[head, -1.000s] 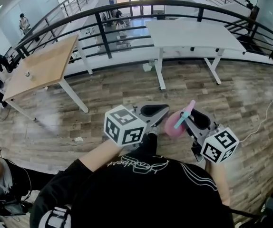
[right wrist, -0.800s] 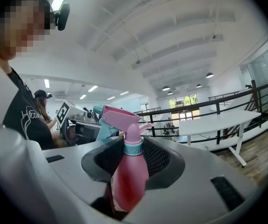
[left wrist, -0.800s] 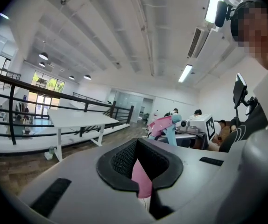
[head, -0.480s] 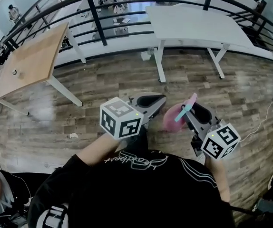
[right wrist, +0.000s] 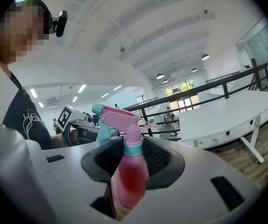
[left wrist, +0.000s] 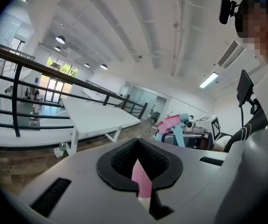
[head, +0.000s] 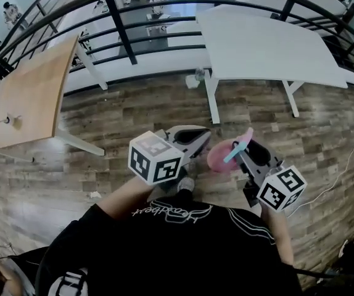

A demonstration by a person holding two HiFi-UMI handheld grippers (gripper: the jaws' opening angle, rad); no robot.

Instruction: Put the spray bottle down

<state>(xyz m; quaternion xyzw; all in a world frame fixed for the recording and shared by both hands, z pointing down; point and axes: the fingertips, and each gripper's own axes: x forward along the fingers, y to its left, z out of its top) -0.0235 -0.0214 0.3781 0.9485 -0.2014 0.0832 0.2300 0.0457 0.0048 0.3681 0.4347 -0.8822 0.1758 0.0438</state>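
Note:
The pink spray bottle [head: 221, 156], with its pink and teal trigger head [head: 238, 143], hangs upright in the air over the wooden floor. My right gripper [head: 241, 154] is shut on its body; in the right gripper view the bottle [right wrist: 128, 176] fills the gap between the jaws of the right gripper [right wrist: 134, 146]. My left gripper [head: 192, 138] is just left of the bottle, apart from it, with its jaws together. In the left gripper view the left gripper [left wrist: 138, 154] shows a thin pink sliver in the slit; I cannot tell what that is. The bottle [left wrist: 172, 124] appears there at the right.
A white table [head: 269, 42] stands ahead over the plank floor [head: 134, 113], with a wooden table [head: 29, 91] at the left. A black railing [head: 112, 17] curves behind both. A white cable [head: 340, 174] lies on the floor at the right.
Both grippers keep the same pose and the bottle stays held. The view has shifted: the white table and the railing are nearer and the wooden table has slid left.

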